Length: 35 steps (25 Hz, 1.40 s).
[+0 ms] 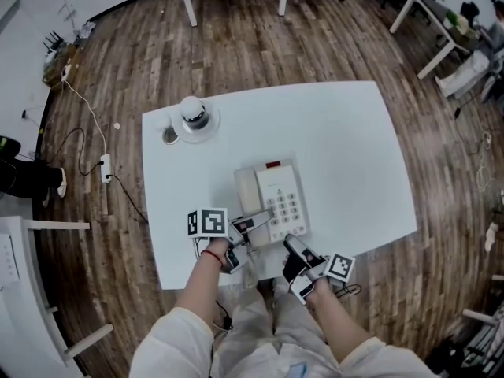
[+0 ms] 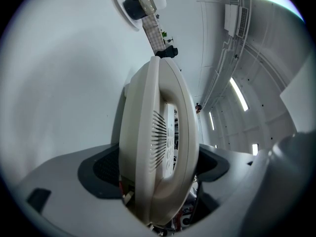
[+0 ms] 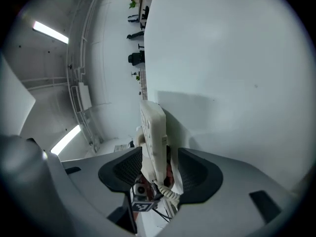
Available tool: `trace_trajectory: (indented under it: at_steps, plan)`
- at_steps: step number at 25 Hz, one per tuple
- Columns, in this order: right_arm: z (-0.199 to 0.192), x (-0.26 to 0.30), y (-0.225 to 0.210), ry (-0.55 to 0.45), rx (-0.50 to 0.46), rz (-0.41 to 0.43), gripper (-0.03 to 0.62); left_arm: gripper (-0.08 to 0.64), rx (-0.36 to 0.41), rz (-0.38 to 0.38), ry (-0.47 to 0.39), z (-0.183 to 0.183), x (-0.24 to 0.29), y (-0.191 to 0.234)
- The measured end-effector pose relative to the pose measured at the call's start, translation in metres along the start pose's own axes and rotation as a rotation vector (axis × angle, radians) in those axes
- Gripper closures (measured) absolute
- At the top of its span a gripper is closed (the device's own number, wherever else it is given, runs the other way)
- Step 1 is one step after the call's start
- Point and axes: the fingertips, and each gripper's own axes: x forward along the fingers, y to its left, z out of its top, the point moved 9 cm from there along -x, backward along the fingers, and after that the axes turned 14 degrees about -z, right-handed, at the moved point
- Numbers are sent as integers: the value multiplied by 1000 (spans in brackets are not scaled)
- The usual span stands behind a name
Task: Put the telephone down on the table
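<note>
One telephone (image 1: 276,195) clamped in left gripper (image 1: 253,225), loosely straddled by right gripper (image 1: 293,247).

Cream telephone (image 1: 276,195); white table (image 1: 346,144); brown wood-plank floor (image 1: 260,50).

Light: bright, even, ceiling strips (image 2: 238,94) | shadows: soft | edges: fisheye-bent, dark vignette | focus: mostly sharp

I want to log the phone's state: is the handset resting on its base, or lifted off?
Resting on it. In the head view, the cream plastic handset lies along the left side of the beige telephone base.
</note>
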Motion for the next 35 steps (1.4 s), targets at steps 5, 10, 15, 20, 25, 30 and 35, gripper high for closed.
trace_trajectory:
  at_steps: [5, 10, 15, 20, 25, 30, 35]
  plan:
    - [-1, 14, 10, -84, 49, -8, 366, 144, -1, 4, 0, -1, 0, 1]
    - [-3, 14, 14, -121, 75, -39, 446, 144, -4, 0, 12, -1, 0, 0]
    - [-5, 14, 16, -142, 119, -28, 450, 143, -4, -1, 32, 1, 1, 0]
    - [-7, 14, 18, -159, 151, -38, 451, 143, -33, 26, 114, 3, -1, -2]
    - [-7, 12, 17, -167, 192, -28, 451, 130, -113, 7, 133, 3, -18, 0]
    - [-9, 14, 16, -171, 204, -31, 451, 129, -107, 47, 126, 2, -27, -2]
    - [-7, 16, 13, -182, 195, -30, 451, 130, -40, 141, 135, -1, -60, -16]
